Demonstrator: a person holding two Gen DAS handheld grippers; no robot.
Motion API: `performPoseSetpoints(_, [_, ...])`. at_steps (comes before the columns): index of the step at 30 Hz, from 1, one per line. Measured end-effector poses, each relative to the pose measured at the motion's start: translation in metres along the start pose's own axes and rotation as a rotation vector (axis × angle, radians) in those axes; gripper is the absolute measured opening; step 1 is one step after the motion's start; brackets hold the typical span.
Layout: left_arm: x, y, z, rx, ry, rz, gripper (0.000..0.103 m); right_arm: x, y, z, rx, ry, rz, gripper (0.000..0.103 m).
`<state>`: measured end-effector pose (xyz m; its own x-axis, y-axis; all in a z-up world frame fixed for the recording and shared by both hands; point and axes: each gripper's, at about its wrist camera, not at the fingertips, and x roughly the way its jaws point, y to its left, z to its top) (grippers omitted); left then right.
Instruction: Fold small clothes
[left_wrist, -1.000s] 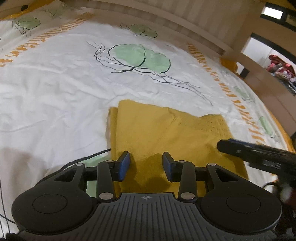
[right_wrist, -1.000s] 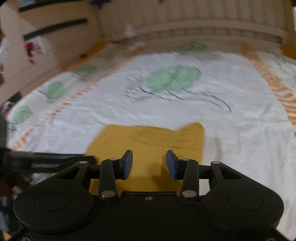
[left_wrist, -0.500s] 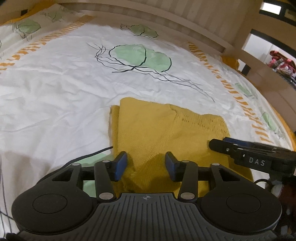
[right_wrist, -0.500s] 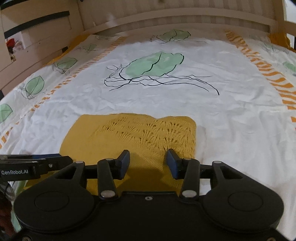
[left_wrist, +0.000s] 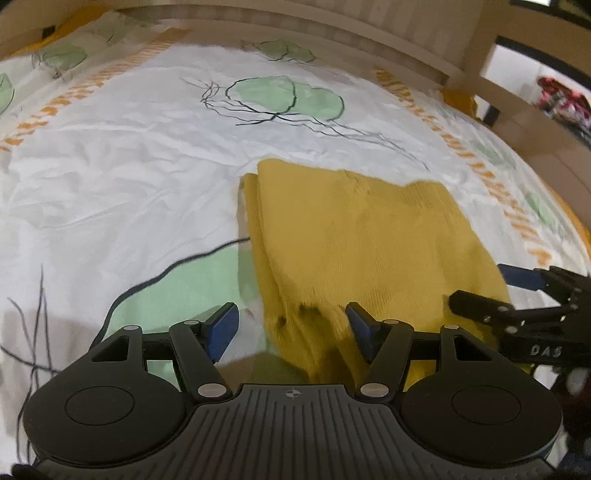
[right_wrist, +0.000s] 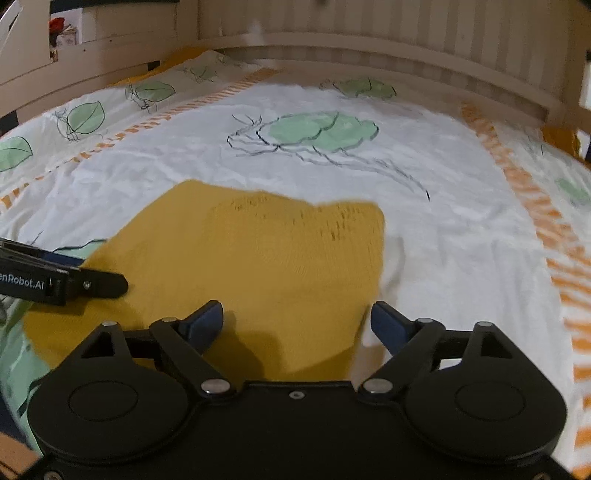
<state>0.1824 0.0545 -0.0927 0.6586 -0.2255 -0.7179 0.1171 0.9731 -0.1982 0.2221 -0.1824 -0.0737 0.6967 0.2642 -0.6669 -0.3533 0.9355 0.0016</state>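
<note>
A mustard-yellow knit garment (left_wrist: 354, 236) lies folded flat on the white bed sheet (left_wrist: 122, 177); it also shows in the right wrist view (right_wrist: 258, 258). My left gripper (left_wrist: 291, 326) is open over the garment's near left edge, its blue pads on either side of the folded layers. My right gripper (right_wrist: 297, 325) is open wide over the garment's near right corner. The right gripper shows at the right of the left wrist view (left_wrist: 517, 295). The left gripper shows at the left of the right wrist view (right_wrist: 62, 280).
The sheet (right_wrist: 443, 229) has green leaf prints and orange striped bands. A beige slatted bed rail (right_wrist: 369, 44) curves around the far side. A doorway with reddish clutter (left_wrist: 561, 103) lies at the far right.
Both grippers have opened wider. The left gripper has shifted left toward the garment's left edge; the right gripper has shifted right toward its right corner. The garment lies still.
</note>
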Motion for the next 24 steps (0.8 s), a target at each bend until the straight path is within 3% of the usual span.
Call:
performPoseSetpoints(7, [-0.018,-0.003,-0.023,0.022,-0.006,0.004,0.062,-0.021,-0.003,-0.026,0.064,0.034,0.005,0.09])
performPoseSetpoints(14, [-0.034,0.006,-0.036,-0.043,-0.016,0.004,0.062,-0.043,-0.006,-0.046,0.154,0.053,0.002,0.094])
performPoseSetpoints(18, [-0.048,0.005,-0.041,-0.053,-0.067,0.011,0.062,-0.061,-0.006,-0.051,0.175,0.011,-0.032,0.094])
performPoseSetpoints(24, [-0.072,-0.016,-0.046,0.07,-0.2,0.066,0.062,-0.095,0.0,-0.052,0.208,-0.138,-0.05,0.1])
